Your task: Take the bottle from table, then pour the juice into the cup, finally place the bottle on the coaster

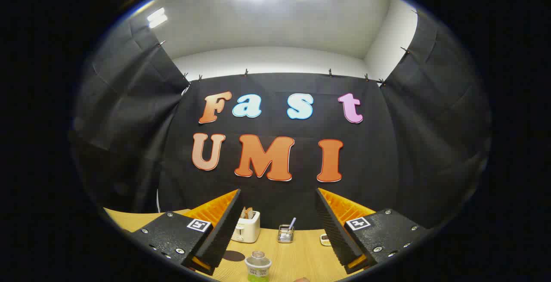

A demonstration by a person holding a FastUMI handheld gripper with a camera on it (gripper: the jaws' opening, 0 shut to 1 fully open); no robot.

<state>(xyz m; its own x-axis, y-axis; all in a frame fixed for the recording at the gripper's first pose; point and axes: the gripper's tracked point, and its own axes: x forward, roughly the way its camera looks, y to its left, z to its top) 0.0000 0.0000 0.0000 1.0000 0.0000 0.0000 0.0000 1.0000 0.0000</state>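
Between parted jaws, bottle point(258, 266)

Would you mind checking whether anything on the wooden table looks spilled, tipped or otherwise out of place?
Nothing stands out. The small clear bottle stands upright between the open gripper fingers, the white toaster and wire holder beyond sit upright, and the table looks dry.
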